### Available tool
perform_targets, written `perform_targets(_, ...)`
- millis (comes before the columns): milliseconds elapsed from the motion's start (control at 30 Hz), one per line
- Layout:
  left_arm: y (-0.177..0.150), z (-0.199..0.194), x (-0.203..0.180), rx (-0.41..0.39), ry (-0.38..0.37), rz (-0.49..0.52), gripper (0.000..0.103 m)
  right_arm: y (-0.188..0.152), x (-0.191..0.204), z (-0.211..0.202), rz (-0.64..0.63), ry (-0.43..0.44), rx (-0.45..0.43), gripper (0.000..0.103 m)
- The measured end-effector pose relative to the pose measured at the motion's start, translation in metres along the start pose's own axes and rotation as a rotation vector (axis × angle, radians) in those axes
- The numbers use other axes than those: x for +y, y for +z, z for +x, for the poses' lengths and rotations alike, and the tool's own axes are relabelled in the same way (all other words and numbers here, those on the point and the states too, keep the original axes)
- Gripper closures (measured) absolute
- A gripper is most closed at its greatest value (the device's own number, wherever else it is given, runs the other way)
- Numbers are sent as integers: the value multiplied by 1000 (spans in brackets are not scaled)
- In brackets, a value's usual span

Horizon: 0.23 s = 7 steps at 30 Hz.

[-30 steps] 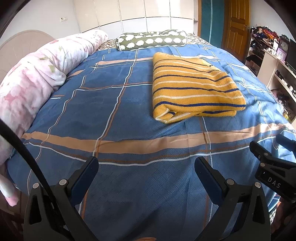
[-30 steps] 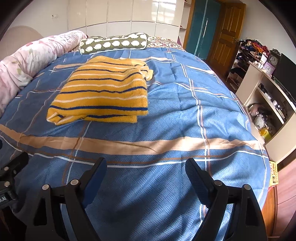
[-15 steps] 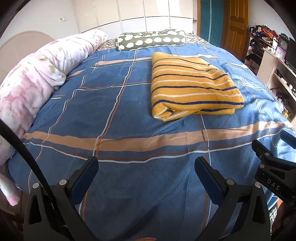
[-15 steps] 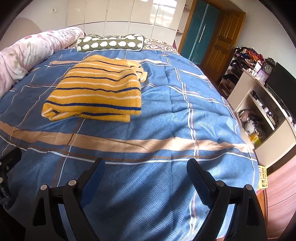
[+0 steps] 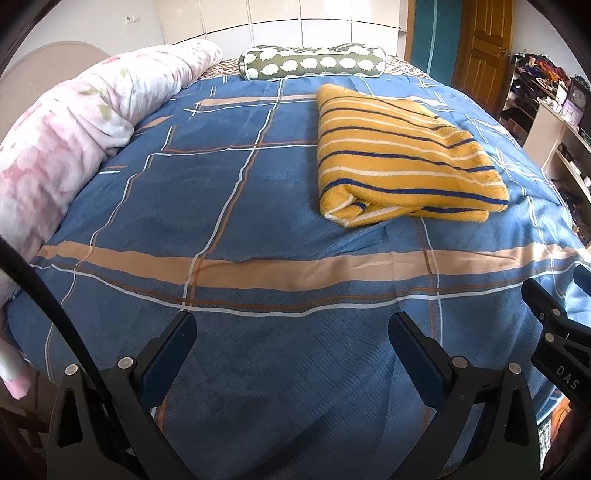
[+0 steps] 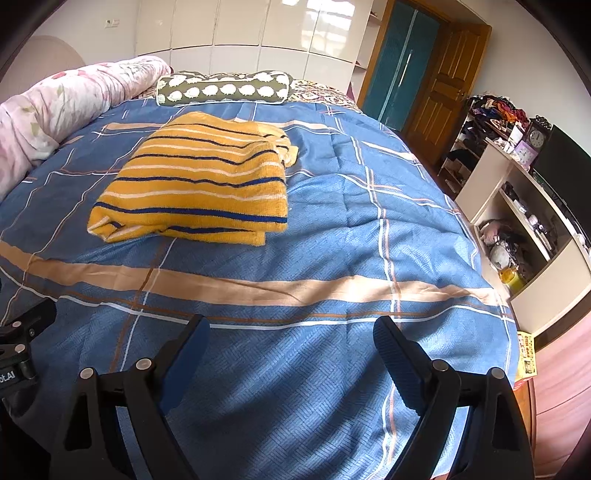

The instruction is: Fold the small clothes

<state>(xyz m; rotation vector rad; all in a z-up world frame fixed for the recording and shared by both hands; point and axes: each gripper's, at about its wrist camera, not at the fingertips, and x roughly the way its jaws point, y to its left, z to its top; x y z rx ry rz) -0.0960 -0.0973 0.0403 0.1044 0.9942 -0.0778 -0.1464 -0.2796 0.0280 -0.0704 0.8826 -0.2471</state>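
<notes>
Both views are taken low from the foot of the bed [image 5: 258, 206], facing the wardrobe [image 6: 240, 33]. The left gripper [image 5: 291, 332] is seen framing one view, the right gripper [image 6: 291, 336] the other. The striped garment [image 5: 399, 155] and bolster [image 6: 225, 88] are shared, well ahead.

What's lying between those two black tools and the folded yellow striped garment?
Only bare blue plaid bedspread, shown in both wrist views; the folded yellow striped garment lies beyond.
</notes>
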Motion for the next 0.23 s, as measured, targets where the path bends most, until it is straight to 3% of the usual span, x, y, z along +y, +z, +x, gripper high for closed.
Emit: perform_targets(233,3,8,1,13,-17,0,0,0,4,9,-3,19,20,10)
